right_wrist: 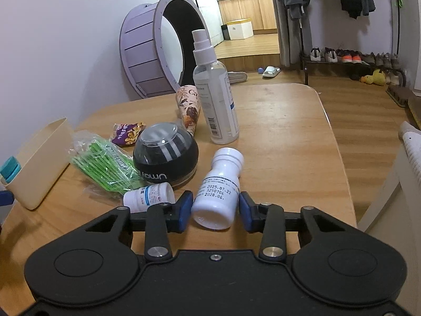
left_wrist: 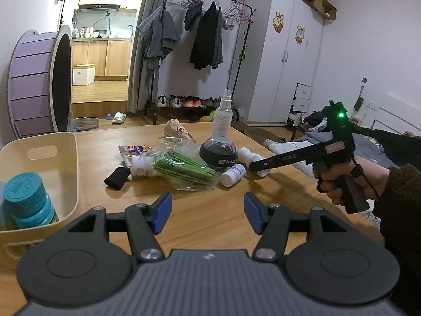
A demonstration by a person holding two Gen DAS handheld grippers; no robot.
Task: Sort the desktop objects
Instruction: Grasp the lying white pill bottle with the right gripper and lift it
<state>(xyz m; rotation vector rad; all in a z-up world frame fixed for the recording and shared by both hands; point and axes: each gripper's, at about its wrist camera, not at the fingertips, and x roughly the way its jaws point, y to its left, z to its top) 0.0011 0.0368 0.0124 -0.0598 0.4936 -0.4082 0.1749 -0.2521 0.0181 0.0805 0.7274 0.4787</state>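
A white pill bottle point(right_wrist: 218, 192) lies on its side on the wooden table point(right_wrist: 284, 137). My right gripper point(right_wrist: 215, 212) is shut on it, a blue pad against each flank. In the left wrist view a hand holds that gripper point(left_wrist: 256, 166) low over the same bottle point(left_wrist: 248, 154). My left gripper point(left_wrist: 208, 212) hovers open and empty above the table's near side. A cream basket point(left_wrist: 39, 139) at the left holds a teal-capped bottle point(left_wrist: 26, 200). The pile holds a spray bottle point(right_wrist: 214, 92), a black ball point(right_wrist: 165, 155), a bag of green sticks point(right_wrist: 105, 166) and a smaller white bottle point(right_wrist: 150, 196).
A patterned cone point(right_wrist: 188, 105) and a purple snack packet point(right_wrist: 126, 134) lie behind the ball. A small black piece point(left_wrist: 117, 177) and another white bottle point(left_wrist: 143, 167) lie by the sticks. A purple wheel point(right_wrist: 147, 52) stands beyond the table, bedding point(left_wrist: 315, 137) to the right.
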